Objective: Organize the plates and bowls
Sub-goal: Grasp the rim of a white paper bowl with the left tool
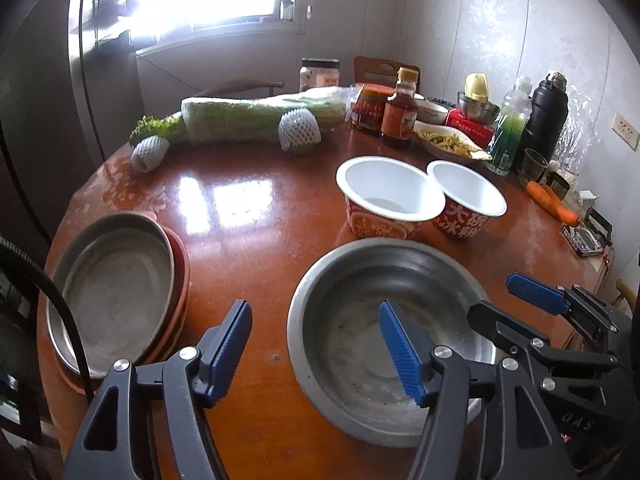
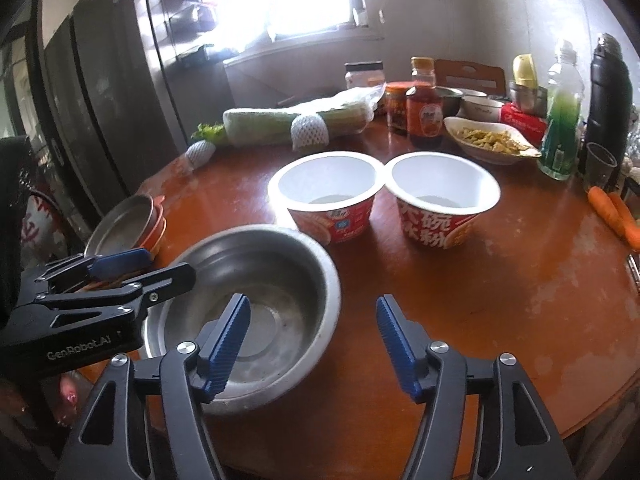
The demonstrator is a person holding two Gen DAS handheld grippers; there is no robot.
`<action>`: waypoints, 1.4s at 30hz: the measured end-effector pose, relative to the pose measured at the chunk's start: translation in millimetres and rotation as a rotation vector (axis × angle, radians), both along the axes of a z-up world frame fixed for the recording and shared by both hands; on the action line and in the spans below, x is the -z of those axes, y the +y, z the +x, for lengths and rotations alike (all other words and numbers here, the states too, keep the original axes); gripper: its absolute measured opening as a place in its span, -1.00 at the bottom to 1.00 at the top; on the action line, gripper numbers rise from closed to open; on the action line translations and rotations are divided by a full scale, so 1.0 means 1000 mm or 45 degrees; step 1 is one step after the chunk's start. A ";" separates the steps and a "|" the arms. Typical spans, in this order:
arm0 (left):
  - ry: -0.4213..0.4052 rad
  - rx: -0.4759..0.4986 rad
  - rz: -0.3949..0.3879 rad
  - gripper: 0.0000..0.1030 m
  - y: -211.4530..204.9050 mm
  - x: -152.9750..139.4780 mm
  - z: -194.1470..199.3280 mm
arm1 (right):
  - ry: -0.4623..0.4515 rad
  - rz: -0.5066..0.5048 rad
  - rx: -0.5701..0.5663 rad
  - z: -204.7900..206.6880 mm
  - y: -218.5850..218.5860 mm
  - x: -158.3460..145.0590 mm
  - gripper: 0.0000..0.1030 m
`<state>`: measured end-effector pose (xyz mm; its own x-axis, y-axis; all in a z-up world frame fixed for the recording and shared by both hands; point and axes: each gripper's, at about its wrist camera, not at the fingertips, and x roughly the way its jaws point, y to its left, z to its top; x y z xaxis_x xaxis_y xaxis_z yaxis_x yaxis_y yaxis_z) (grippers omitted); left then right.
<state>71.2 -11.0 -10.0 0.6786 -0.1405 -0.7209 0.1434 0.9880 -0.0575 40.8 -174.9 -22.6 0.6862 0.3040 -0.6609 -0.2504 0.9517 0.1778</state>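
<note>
A large steel bowl [image 1: 360, 304] [image 2: 280, 280] sits empty on the round wooden table [image 1: 248, 208]. My left gripper [image 1: 316, 344] is open over the bowl's left rim, its right finger above the inside. My right gripper [image 2: 312, 340] is open over the bowl's right rim, its left finger above the inside. Each gripper shows in the other's view, the right gripper [image 1: 524, 300] and the left gripper [image 2: 132, 268]. A steel plate on orange plates [image 1: 120, 284] [image 2: 124, 224] stands at the left. Two empty red-and-white paper bowls [image 1: 388, 196] [image 1: 466, 196] [image 2: 328, 196] [image 2: 440, 196] stand side by side behind the steel bowl.
At the back lie a wrapped cabbage [image 1: 260, 118], netted fruit [image 1: 298, 130], sauce bottle [image 1: 398, 112], jars, a dish of food [image 1: 448, 140], a green bottle [image 1: 510, 128] and a black flask [image 1: 546, 116]. Carrots [image 1: 550, 200] lie at the right edge.
</note>
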 end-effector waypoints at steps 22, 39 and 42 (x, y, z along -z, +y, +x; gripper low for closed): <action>-0.039 0.040 0.026 0.31 -0.018 -0.031 0.062 | -0.034 0.134 0.085 0.033 -0.025 -0.018 0.38; 0.111 0.077 -0.004 0.31 -0.036 -0.004 0.145 | 0.088 0.225 0.085 0.094 -0.011 0.009 0.36; 0.134 0.076 -0.023 0.31 -0.037 0.001 0.151 | 0.096 0.233 0.075 0.099 -0.010 0.013 0.22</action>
